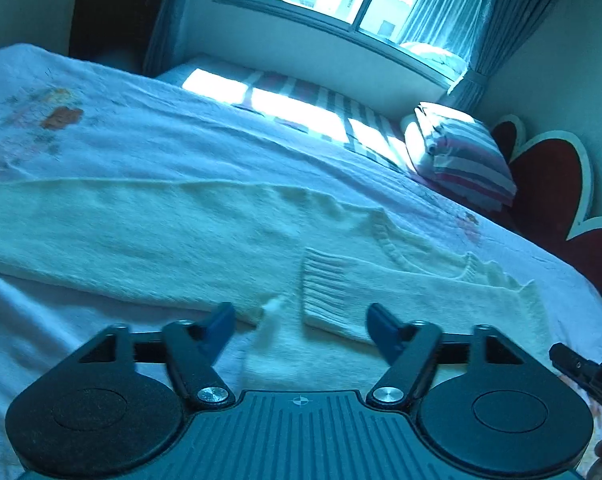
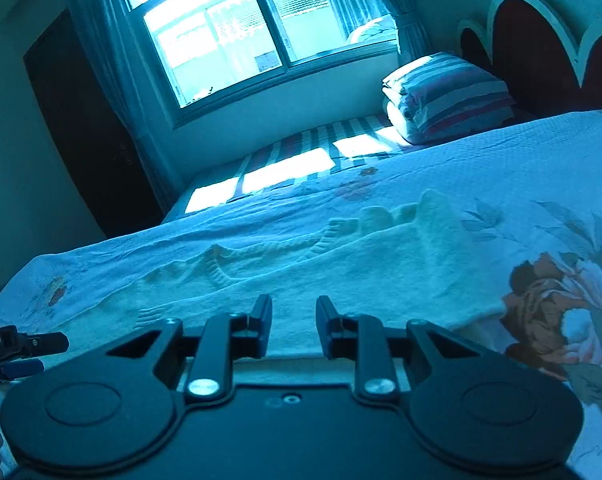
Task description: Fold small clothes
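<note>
A cream knitted sweater lies flat on the bed, one sleeve folded across so its ribbed cuff rests near the front edge. My left gripper is open and empty, its blue fingertips just above the sweater's near edge beside the cuff. In the right wrist view the same sweater spreads ahead, with its ribbed neckline at the middle. My right gripper is open and empty, low over the sweater's near edge. Each gripper shows at the edge of the other's view.
The bed carries a pale floral cover. A striped folded quilt sits by the red scalloped headboard. A window with curtains and a dark doorway stand beyond the bed's far side.
</note>
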Tool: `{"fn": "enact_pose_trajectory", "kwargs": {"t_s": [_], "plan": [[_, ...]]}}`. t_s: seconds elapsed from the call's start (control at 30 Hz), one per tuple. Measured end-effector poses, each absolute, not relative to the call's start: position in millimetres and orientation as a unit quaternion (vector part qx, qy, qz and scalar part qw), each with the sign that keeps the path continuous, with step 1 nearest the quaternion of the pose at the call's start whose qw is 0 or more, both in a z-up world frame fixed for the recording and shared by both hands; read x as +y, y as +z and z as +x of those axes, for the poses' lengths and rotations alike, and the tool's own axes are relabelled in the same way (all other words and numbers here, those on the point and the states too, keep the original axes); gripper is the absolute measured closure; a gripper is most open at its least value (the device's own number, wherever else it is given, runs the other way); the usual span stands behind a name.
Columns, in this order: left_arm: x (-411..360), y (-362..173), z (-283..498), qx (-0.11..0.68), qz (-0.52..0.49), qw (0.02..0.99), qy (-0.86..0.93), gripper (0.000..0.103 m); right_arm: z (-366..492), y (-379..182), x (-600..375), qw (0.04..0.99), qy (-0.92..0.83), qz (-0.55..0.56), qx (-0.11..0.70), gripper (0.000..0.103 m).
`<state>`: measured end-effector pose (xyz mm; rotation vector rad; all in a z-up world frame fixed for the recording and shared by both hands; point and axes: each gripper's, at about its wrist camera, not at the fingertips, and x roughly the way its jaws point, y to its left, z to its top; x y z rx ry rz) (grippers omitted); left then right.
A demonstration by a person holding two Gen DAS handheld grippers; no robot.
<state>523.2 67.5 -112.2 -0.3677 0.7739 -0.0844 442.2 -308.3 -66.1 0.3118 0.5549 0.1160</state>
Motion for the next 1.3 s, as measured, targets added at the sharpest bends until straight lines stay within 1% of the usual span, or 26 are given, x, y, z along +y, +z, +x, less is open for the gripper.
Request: {"fn": "enact_pose_trajectory", "kwargs": {"t_s": [0.13, 0.3, 0.37, 0.43, 0.5, 0.53, 0.6, 0.73, 0.8, 0.93, 1.1, 1.17, 1.3], "plan": [[53.7, -136.6, 538.2, 0.406, -0.245, 0.879, -0.045, 0.046, 429.2, -72.2, -346.2, 0.944, 0.031, 0.177, 0.276, 0.077], [52.5, -153.0, 548.7, 0.401, -0.299, 0.865, -0.040, 0.047, 419.0, -79.6, -372.9, 0.940, 0.027, 0.188, 0.282, 0.077], [52.7, -158.1, 555.5, 0.400, -0.319, 0.858, -0.046, 0.061, 417.6, -82.1, -380.3, 0.940, 0.027, 0.189, 0.283, 0.077], [52.1, -165.8, 562.8, 0.401, -0.340, 0.849, -0.050, 0.066, 419.0, -84.4, -387.3, 0.939, 0.024, 0.192, 0.284, 0.077], [47.8, -175.1, 570.8, 0.401, -0.339, 0.849, -0.051, 0.079, 421.9, -87.1, -392.7, 0.938, 0.018, 0.196, 0.284, 0.077], [46.5, -177.6, 573.8, 0.402, -0.332, 0.852, -0.046, 0.099, 423.6, -88.2, -395.2, 0.938, 0.014, 0.198, 0.284, 0.077], [45.7, -179.8, 575.7, 0.397, -0.334, 0.853, -0.048, 0.100, 427.5, -89.4, -402.1, 0.938, 0.005, 0.201, 0.282, 0.081], [51.3, -155.9, 566.5, 0.360, -0.295, 0.884, -0.051, 0.100, 438.6, -89.4, -411.8, 0.937, -0.006, 0.204, 0.283, 0.088], [57.7, -150.9, 566.2, 0.353, -0.281, 0.892, -0.043, 0.100, 441.2, -88.5, -414.7, 0.939, -0.010, 0.205, 0.276, 0.089], [64.0, -157.7, 573.9, 0.374, -0.260, 0.890, -0.034, 0.100, 449.7, -96.4, -418.9, 0.933, -0.012, 0.220, 0.285, 0.087], [72.1, -155.2, 561.3, 0.356, -0.253, 0.899, -0.020, 0.100, 458.8, -100.5, -414.3, 0.933, -0.003, 0.217, 0.287, 0.086], [70.5, -158.8, 559.6, 0.364, -0.239, 0.900, -0.021, 0.100, 463.4, -102.4, -413.1, 0.933, -0.001, 0.216, 0.290, 0.086], [76.4, -159.4, 554.9, 0.348, -0.250, 0.904, -0.006, 0.100, 480.2, -120.9, -407.9, 0.922, -0.008, 0.196, 0.335, 0.088]]}}
